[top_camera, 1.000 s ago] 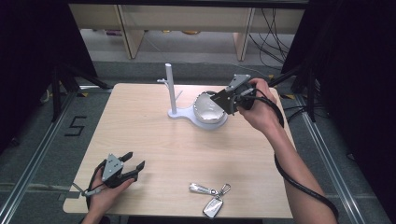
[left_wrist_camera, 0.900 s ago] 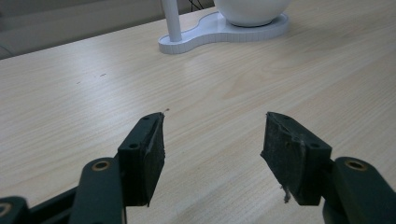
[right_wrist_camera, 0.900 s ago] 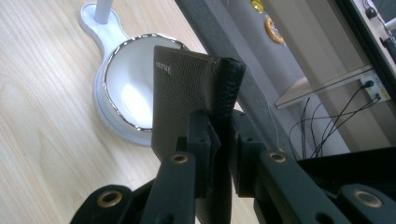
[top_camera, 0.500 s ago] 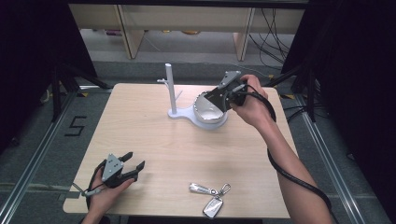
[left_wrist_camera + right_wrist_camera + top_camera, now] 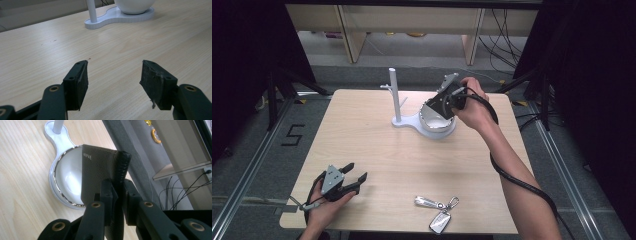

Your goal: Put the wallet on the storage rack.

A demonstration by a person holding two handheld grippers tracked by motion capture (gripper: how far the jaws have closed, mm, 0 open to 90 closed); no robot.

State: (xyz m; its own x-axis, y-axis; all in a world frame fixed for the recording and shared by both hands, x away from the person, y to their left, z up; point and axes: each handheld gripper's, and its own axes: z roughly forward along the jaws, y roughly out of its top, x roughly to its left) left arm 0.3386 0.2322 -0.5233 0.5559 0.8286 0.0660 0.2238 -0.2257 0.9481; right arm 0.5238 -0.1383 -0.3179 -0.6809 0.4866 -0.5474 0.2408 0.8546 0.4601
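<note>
The wooden counter (image 5: pixel 377 150) is mostly bare mid-surface. One black wallet (image 5: pixel 438 105), clamped in the right gripper's (image 5: pixel 443 102) fingers, hangs over one white bowl (image 5: pixel 434 125); the left gripper's (image 5: pixel 354 177) fingers stand apart; one key bunch (image 5: pixel 437 210) lies near the front edge.

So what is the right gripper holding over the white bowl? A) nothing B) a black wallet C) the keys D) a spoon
B: the right gripper pinches a black wallet by its edge, just above the bowl; the keys lie on the table's near edge.
</note>
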